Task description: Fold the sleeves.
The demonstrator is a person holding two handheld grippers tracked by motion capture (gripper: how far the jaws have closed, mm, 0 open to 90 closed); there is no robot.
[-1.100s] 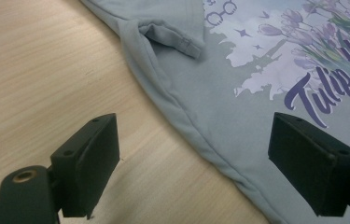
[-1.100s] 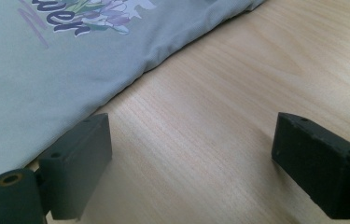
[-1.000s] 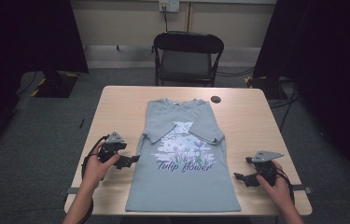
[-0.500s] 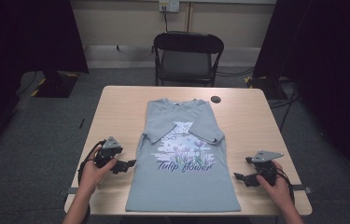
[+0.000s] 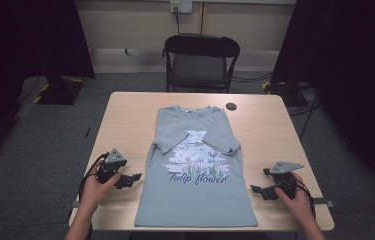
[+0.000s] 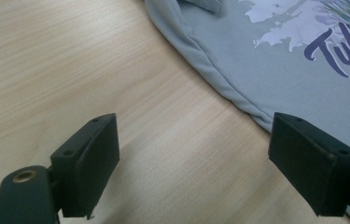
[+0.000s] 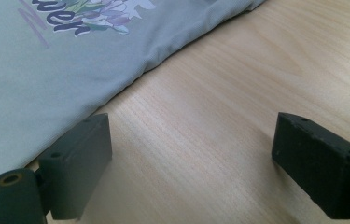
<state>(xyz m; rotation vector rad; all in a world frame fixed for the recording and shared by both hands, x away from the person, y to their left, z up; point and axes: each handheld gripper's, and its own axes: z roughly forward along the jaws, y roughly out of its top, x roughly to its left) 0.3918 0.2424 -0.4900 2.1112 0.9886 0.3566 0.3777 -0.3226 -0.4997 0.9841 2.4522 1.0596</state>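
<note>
A grey shirt (image 5: pixel 197 175) is laid flat, print up, sleeves folded in, along the middle of the table (image 5: pixel 125 115). It is judged light, soft and limp; its side hems are best pinched. The left gripper (image 5: pixel 134 177) and right gripper (image 5: pixel 255 190) are spread wide, empty, beside those hems. Hem stitching is shown in the gripper views; a chair (image 5: pixel 202 60) is shown in the high view
</note>
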